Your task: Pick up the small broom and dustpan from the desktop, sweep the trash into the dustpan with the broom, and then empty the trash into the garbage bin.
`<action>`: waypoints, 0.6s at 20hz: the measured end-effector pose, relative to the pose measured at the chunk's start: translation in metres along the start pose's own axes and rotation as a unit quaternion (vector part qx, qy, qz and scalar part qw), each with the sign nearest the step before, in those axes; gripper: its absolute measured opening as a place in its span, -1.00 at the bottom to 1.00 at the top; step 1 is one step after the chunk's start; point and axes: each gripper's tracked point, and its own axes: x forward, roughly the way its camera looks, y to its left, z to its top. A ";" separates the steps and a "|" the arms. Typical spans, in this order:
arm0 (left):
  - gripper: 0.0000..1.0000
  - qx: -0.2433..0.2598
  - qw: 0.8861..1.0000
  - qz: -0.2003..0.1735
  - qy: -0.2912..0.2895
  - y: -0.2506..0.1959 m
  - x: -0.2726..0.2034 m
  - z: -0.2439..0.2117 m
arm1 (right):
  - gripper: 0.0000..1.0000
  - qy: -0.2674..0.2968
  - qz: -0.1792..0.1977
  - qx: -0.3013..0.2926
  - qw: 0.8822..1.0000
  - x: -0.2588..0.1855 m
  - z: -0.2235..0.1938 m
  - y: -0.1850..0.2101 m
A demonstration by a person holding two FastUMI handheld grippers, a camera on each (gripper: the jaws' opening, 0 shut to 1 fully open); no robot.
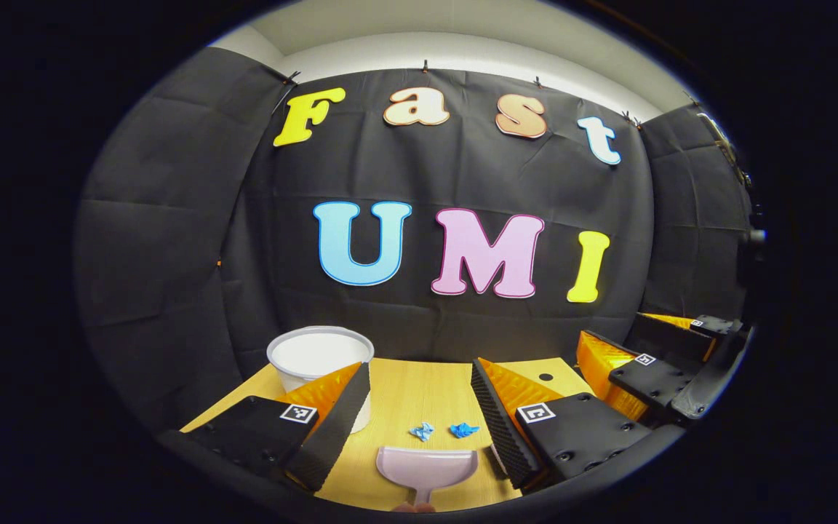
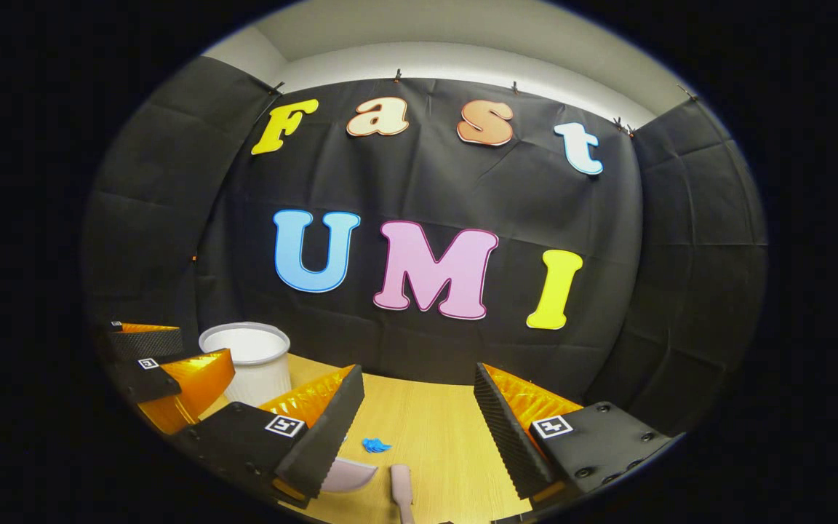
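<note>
A pale pink dustpan (image 1: 427, 466) lies on the wooden desk (image 1: 419, 393) near its front edge, mouth toward two blue scraps of trash (image 1: 444, 431). My left gripper (image 1: 419, 411) hangs open above the dustpan, its fingers wide on either side. In the right gripper view, my right gripper (image 2: 419, 418) is open too; below it lie the broom's pink handle (image 2: 402, 491), one blue scrap (image 2: 374, 445) and part of the dustpan (image 2: 348, 474). The white garbage bin (image 1: 319, 358) (image 2: 247, 360) stands at the back left.
The right gripper (image 1: 652, 371) shows at the right edge of the left gripper view; the left gripper (image 2: 168, 375) shows at the left of the right gripper view, beside the bin. A small black hole (image 1: 545, 378) marks the desk's far right. Black cloth walls close in the desk.
</note>
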 end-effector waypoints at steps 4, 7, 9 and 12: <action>0.65 0.014 0.999 -0.009 0.027 0.005 0.010 -0.017 | 0.94 0.015 0.011 -0.002 1.000 0.007 -0.011 0.009; 0.65 0.017 0.995 -0.023 0.099 0.010 0.027 -0.061 | 0.94 0.066 0.027 -0.001 0.997 0.019 -0.047 0.016; 0.65 0.014 0.982 -0.040 0.184 0.010 0.036 -0.110 | 0.94 0.154 0.050 -0.005 0.987 0.031 -0.102 0.021; 0.66 -0.002 0.926 -0.039 0.376 0.010 0.044 -0.198 | 0.94 0.343 0.090 -0.006 0.935 0.039 -0.215 0.026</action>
